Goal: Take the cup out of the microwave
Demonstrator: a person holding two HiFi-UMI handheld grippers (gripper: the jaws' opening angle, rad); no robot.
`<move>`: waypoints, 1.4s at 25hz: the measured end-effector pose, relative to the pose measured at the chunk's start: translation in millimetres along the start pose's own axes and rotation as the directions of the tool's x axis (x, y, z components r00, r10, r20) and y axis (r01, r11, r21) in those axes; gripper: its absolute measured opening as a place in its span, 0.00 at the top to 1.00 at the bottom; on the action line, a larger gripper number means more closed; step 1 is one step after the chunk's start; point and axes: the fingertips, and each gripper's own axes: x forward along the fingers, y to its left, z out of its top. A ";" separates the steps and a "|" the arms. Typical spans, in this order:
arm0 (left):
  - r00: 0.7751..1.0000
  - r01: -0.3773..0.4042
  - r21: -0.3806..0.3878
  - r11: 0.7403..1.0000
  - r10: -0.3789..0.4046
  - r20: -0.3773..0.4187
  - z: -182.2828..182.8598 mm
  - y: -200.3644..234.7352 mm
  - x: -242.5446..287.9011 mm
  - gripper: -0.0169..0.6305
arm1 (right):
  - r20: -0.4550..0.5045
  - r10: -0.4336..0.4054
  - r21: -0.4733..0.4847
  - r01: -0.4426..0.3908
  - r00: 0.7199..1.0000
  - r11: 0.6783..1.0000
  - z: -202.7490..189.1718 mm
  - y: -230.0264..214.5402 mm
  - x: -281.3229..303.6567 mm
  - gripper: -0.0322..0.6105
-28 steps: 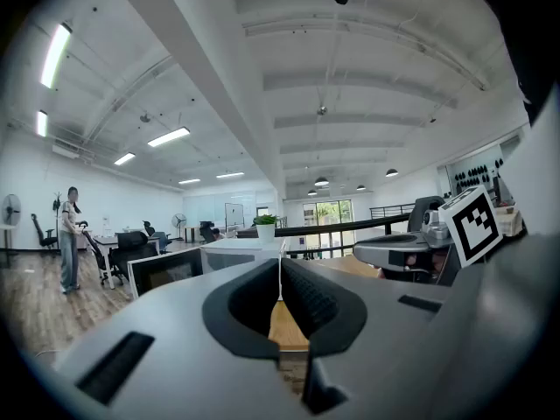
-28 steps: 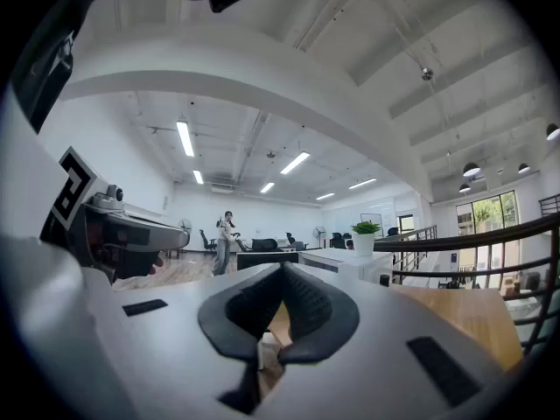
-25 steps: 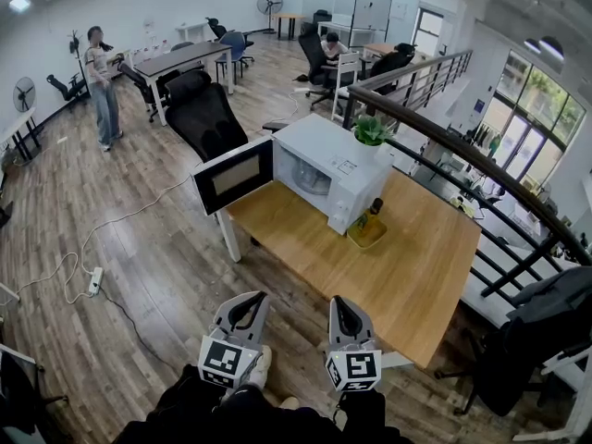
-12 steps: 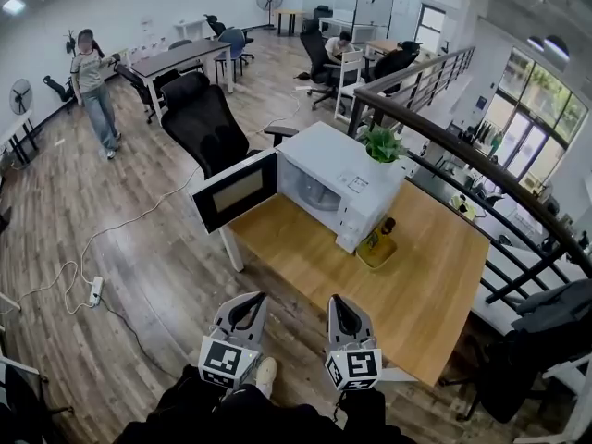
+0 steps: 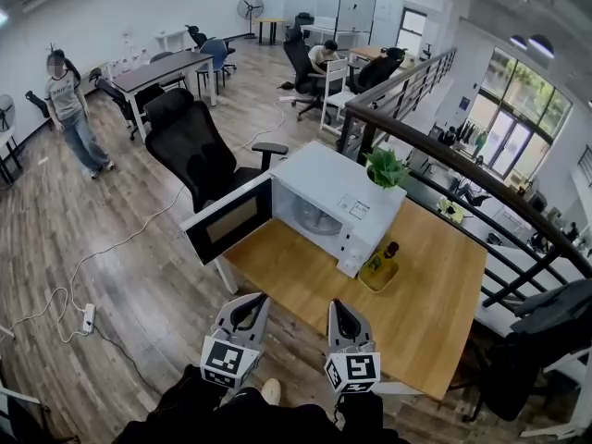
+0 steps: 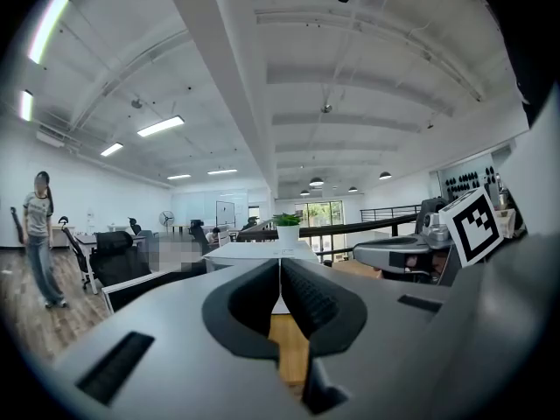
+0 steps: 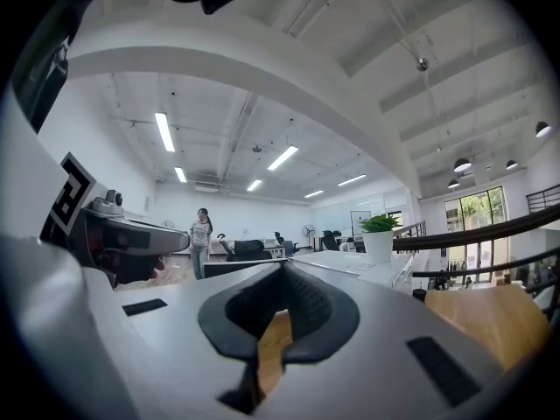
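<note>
The cup [image 5: 319,215] is inside the white microwave [image 5: 344,181]. It shows only as a pale, round shape in the dark hollow, too small to tell more. The microwave door [image 5: 229,226] is wide open. It swings out to the left, past the side edge of the wooden table [image 5: 421,289], and hangs over the floor.

The microwave sits on the far left corner of the table. A green plant in a white pot [image 5: 385,167] stands on top of it. Just beside its right front corner is a small yellow tray [image 5: 377,274] with a dark bottle in it.

The left gripper [image 5: 251,302] and the right gripper [image 5: 341,307] are side by side at the near edge of the table, well apart from the microwave. Both point at it. The claws of each one are pressed together at the tips, and they have hold of nothing — only the wood of the table shows through the little gap below.

Between the grippers and the microwave the table top is bare wood. A black office chair [image 5: 190,141] stands close behind the open door. A dark railing [image 5: 462,160] runs along the far side of the table. On the left is wood floor with a white cable [image 5: 102,257] lying on it — and a person [image 5: 72,109] stands far off.
</note>
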 end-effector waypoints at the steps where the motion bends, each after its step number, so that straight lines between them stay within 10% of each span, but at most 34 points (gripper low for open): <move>1: 1.000 0.010 0.001 1.000 -0.010 0.003 0.2 5.0 5.5 0.93 | 0.000 -0.010 0.001 0.010 1.000 1.000 -0.4 -1.4 6.6 0.93; 35: 0.985 0.160 -0.050 0.986 -0.162 -0.059 -46.4 121.9 209.5 0.93 | -0.079 -0.147 0.073 0.153 0.986 0.986 -60.9 -72.5 189.9 0.93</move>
